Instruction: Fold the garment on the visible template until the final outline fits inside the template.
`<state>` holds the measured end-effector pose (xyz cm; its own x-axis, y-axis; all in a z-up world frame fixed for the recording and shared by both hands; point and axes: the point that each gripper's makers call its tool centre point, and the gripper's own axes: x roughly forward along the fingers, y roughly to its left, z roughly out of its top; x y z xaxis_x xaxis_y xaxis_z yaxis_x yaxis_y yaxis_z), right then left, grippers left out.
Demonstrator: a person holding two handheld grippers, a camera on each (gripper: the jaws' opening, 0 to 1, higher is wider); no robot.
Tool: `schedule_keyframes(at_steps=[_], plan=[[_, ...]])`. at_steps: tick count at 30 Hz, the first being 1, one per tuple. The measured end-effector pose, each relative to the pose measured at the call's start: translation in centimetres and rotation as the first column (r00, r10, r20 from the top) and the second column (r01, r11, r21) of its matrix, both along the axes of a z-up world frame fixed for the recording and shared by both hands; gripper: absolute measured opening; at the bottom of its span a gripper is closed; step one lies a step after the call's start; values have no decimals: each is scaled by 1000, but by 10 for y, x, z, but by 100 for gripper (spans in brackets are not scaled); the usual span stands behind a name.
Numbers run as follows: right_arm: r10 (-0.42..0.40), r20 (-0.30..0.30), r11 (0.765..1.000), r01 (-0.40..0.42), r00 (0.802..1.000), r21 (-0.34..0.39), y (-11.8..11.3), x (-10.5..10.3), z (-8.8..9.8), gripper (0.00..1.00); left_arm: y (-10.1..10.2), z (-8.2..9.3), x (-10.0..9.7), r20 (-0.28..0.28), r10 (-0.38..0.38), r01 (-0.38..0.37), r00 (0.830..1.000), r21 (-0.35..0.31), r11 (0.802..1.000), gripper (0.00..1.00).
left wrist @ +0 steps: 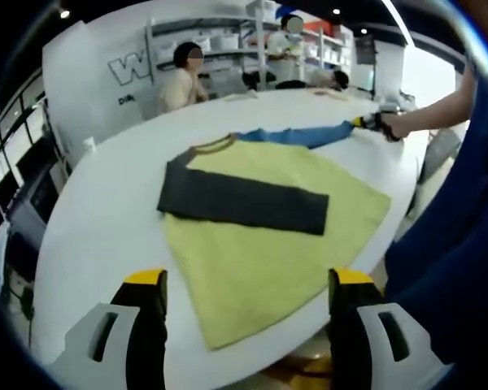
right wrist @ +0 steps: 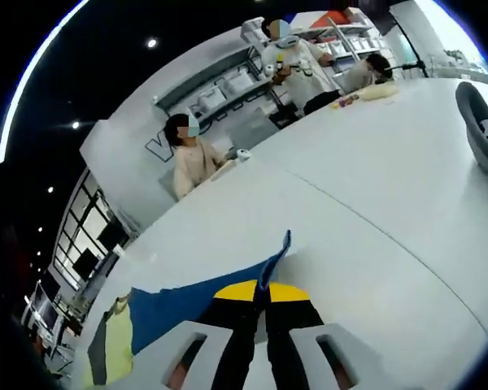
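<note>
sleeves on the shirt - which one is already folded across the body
The dark grey sleeve: it lies flat across the yellow body. The blue sleeve stretches outward, pinched in the right gripper.

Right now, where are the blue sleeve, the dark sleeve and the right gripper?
blue sleeve (left wrist: 297,136): left gripper view, middle of the stretched sleeve.
dark sleeve (left wrist: 244,202): left gripper view, middle of the band folded across the yellow body.
right gripper (right wrist: 264,299): right gripper view, between the closed fingertips.

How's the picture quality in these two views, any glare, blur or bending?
Left gripper view: fisheye bends the white table into a curve; the yellow garment is fairly sharp, evenly lit, with bright window glare at top right. Right gripper view: ceiling spots flare, the table surface looks washed out, and the right gripper pinching the blue sleeve looks soft.
</note>
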<state>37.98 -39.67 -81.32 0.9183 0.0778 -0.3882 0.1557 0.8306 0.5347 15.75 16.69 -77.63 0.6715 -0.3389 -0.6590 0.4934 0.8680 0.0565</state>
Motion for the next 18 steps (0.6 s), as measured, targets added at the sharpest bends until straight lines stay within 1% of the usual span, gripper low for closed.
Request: schedule_keyframes(at_steps=[4, 5, 7, 9, 10, 11, 12, 13, 15, 16, 18], plan=[[19, 42, 1000, -20, 999, 21, 12, 5, 18, 0, 0, 1, 0, 4, -1, 1, 1000, -11, 1000, 77], [22, 46, 999, -23, 999, 23, 13, 6, 20, 0, 0, 2, 0, 4, -1, 1, 1000, -12, 1000, 77], [49, 64, 999, -51, 997, 17, 27, 9, 33, 0, 1, 2, 1, 8, -2, 2, 1000, -17, 1000, 77], [61, 75, 998, -63, 995, 19, 34, 10, 38, 0, 1, 3, 1, 10, -2, 2, 1000, -19, 1000, 77], [72, 92, 997, -75, 993, 33, 41, 13, 46, 0, 3, 3, 1, 15, -3, 3, 1000, -21, 1000, 77], [72, 98, 996, -77, 993, 43, 43, 14, 48, 0, 3, 4, 1, 16, -3, 3, 1000, -22, 1000, 77], [70, 116, 993, -80, 991, 85, 49, 16, 53, 0, 7, 4, 2, 19, -2, 3, 1000, -26, 1000, 77], [88, 132, 988, -104, 987, 114, 57, 18, 60, 0, 8, 4, 2, 20, -2, 2, 1000, -27, 1000, 76], [119, 138, 987, -132, 983, 89, 66, 20, 67, 0, 9, 6, 3, 35, 6, -5, 999, -33, 999, 75], [156, 142, 984, -167, 977, 64, 75, 22, 71, 0, 12, 8, 3, 41, 10, -8, 999, -39, 999, 75], [185, 152, 978, -197, 971, 70, 87, 24, 77, 0, 16, 7, 4, 37, 16, -14, 999, -49, 999, 76]])
